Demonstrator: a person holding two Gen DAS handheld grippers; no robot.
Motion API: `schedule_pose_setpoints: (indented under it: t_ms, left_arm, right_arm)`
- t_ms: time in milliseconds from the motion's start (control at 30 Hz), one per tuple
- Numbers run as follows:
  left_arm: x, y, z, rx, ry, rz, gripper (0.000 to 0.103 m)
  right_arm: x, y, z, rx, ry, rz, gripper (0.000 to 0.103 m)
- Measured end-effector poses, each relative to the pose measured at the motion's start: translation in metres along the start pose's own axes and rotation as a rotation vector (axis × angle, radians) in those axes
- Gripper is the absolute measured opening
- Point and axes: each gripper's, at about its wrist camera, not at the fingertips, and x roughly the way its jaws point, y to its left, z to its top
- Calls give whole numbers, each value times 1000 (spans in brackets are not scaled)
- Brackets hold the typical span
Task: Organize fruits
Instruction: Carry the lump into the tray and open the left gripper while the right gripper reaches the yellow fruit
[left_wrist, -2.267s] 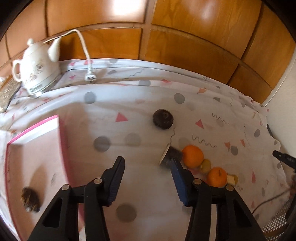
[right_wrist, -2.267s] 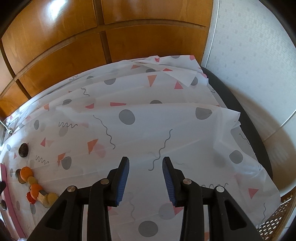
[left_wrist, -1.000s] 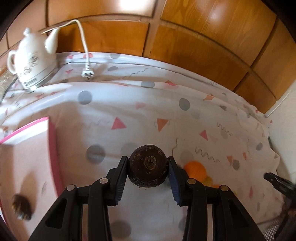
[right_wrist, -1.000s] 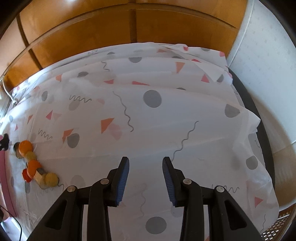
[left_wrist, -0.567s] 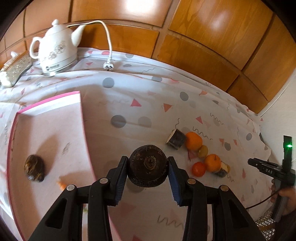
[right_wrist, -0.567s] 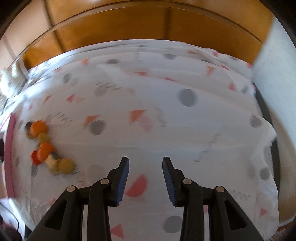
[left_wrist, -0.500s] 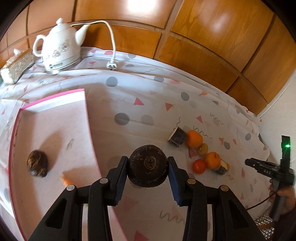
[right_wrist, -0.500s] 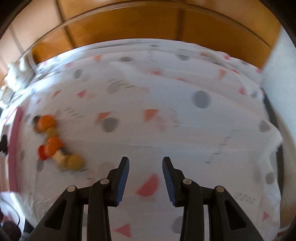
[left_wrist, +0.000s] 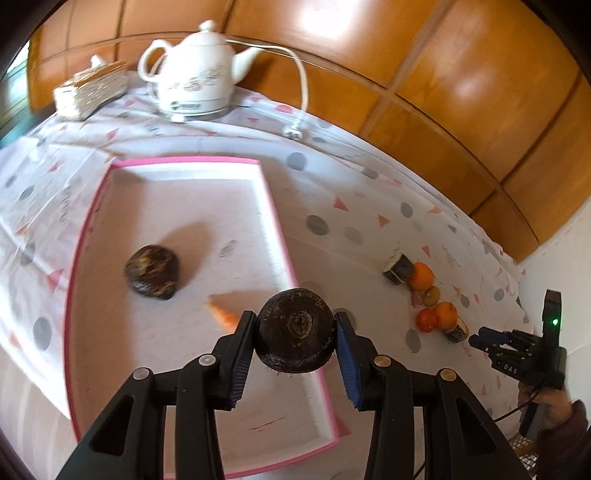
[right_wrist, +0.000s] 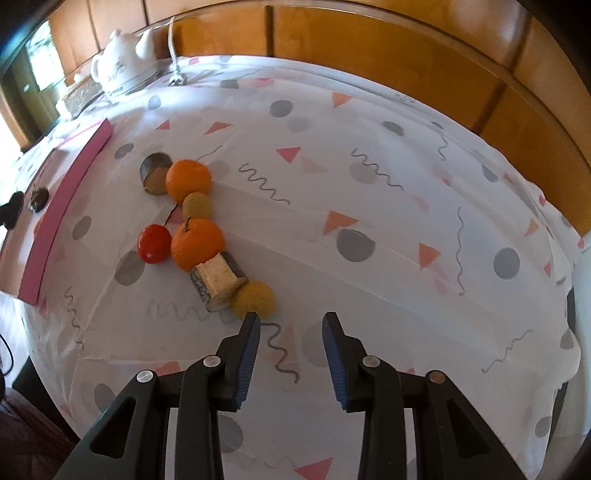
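Dark brown, rough-skinned round fruit (left_wrist: 295, 329) sits clenched between the left gripper (left_wrist: 295, 354) fingers over the pink-rimmed tray (left_wrist: 271, 221) edge; best carried further inside before release. Right gripper (right_wrist: 291, 356) fingers, empty, are closing.

Glossy varnished wood panelling (left_wrist: 461, 92) is seen behind the worktop, which is covered by a thin, creased printed cloth (right_wrist: 369, 206). A glazed white ceramic kettle (left_wrist: 195, 74) looks smooth and shiny, while the dark round fruit (left_wrist: 295, 330) is rough, matt and hairy. The bark-edged wood block (right_wrist: 218, 282) is coarse, and the red tomato (right_wrist: 154, 244) is glossy.
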Motion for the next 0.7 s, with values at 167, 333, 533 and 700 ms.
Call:
schedule_pose_setpoints:
  t_ms: [167, 333, 533, 700]
  left_arm:
    - [-14, 26, -7, -72, -23, 13, 42]
    - [-24, 59, -10, -168, -41, 41, 42]
    - [-23, 90, -11, -273, -43, 72, 42]
    - [-12, 97, -11, -273, -12, 84, 42]
  right_arm:
    - [4, 10, 3, -55, -10, 7, 35]
    - [14, 23, 10, -108, -6, -7, 30]
    - [18, 28, 11, -133, -6, -28, 27]
    - [17, 26, 10, -114, 3, -18, 27]
